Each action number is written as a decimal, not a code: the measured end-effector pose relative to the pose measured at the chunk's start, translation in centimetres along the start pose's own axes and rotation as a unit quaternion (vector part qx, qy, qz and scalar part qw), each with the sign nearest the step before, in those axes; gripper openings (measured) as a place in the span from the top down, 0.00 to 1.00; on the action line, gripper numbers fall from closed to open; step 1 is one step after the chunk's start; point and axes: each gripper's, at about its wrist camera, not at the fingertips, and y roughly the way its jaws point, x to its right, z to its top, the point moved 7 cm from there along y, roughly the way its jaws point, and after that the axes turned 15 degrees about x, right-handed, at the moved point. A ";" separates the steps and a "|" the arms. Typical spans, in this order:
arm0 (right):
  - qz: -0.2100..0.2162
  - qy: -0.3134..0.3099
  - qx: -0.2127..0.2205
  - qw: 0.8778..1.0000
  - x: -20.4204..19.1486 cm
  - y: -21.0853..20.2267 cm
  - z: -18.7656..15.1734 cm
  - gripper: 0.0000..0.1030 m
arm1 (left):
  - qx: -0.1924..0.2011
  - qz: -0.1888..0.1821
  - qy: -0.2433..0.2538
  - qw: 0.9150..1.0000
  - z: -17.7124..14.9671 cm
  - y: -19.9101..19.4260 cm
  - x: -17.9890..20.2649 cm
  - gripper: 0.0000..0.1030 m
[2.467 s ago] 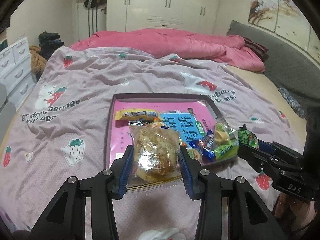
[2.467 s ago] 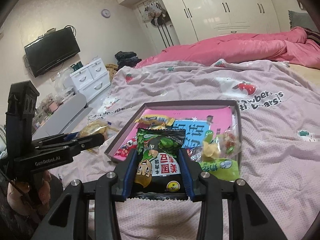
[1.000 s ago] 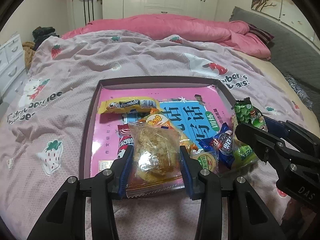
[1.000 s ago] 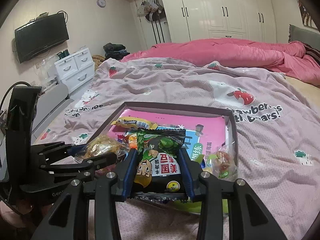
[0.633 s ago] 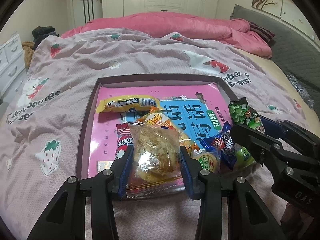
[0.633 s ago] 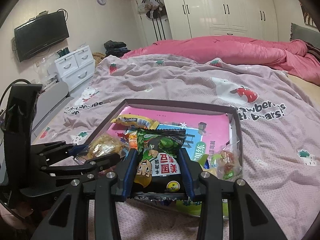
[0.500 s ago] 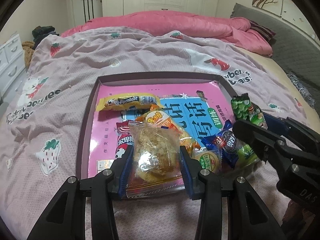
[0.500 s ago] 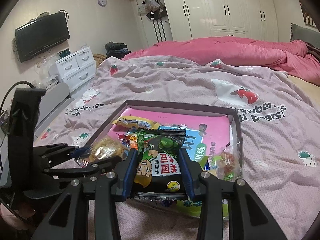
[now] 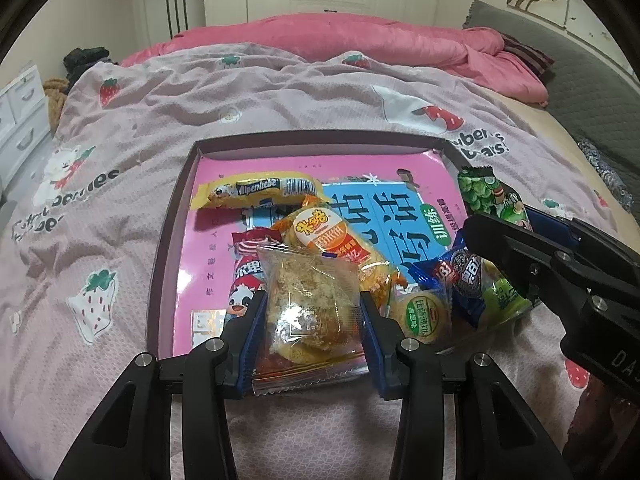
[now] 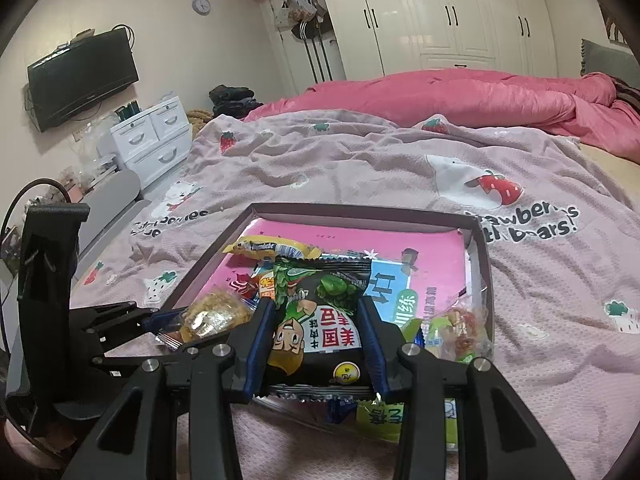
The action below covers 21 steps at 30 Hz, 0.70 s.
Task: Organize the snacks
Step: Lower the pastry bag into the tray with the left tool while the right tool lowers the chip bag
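Observation:
A shallow dark tray lined with a pink sheet lies on the bed. My left gripper is shut on a clear packet of crumbly cake, held over the tray's near edge. My right gripper is shut on a black and green pea snack bag, also over the tray's near side. In the left wrist view the right gripper comes in from the right with the green bag. In the right wrist view the left gripper stands at the left with the cake packet.
In the tray lie a yellow Alpenliebe roll, an orange rice cracker pack, a blue biscuit pack, a green pack and a clear candy bag. A pink duvet lies behind; white drawers stand left.
Both grippers have kept their packets and stayed nearly still over the tray's near edge; the view has crept slightly closer to the tray.

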 end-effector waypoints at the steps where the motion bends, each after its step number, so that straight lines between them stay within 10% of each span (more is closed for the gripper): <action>1: 0.002 0.000 -0.001 1.000 0.0 0.1 0.0 0.59 | -0.001 0.000 0.000 1.000 -0.1 0.0 0.0 0.56; 21: 0.032 0.000 -0.048 0.998 -1.2 1.9 -2.3 0.59 | -0.005 0.003 -0.012 1.000 -0.3 0.3 -0.6 0.56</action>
